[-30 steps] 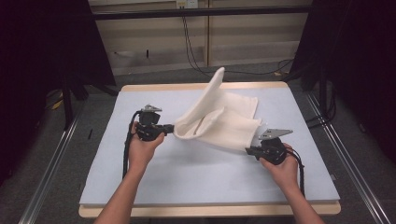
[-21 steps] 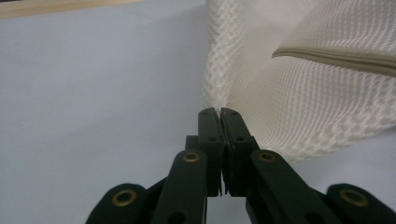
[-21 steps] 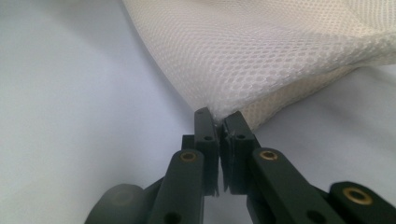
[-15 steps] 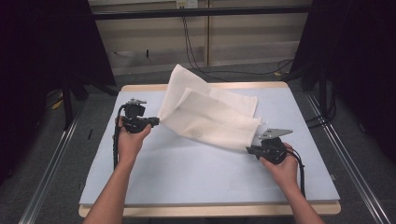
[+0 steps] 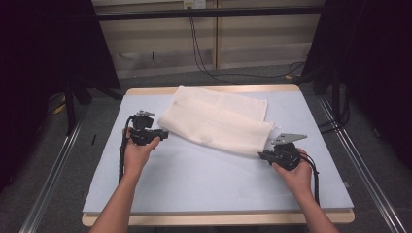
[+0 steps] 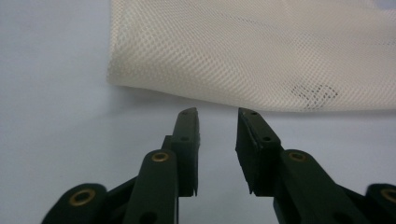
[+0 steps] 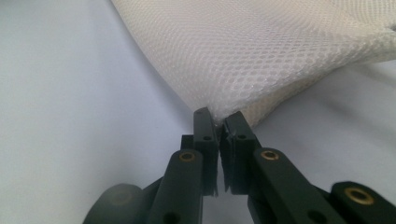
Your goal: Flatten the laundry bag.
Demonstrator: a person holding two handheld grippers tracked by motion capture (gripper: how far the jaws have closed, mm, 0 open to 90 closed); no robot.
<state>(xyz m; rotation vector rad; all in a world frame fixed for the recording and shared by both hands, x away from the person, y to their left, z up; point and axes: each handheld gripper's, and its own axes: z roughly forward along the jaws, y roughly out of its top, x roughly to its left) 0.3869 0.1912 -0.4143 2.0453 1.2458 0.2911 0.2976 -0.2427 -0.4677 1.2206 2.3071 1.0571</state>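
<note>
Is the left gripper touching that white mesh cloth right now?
Apart. In the left gripper view, the left gripper has just been opening, with nothing between its jaws, and a strip of bare table shows between their tips and the mesh cloth.

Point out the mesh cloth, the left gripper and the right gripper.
mesh cloth (image 5: 218, 121), high view, middle of its folded top layer.
left gripper (image 6: 218, 126), left gripper view, gap between its open fingertips.
right gripper (image 7: 219, 122), right gripper view, fingertips clamping the cloth's corner.

Bare forearms without sleeves, left gripper (image 5: 163, 134) and right gripper (image 5: 262, 155) matte black, brass-ringed pivot screws (on the jaw links), grey three-cornered plate (image 5: 289, 138), black trailing cables
</note>
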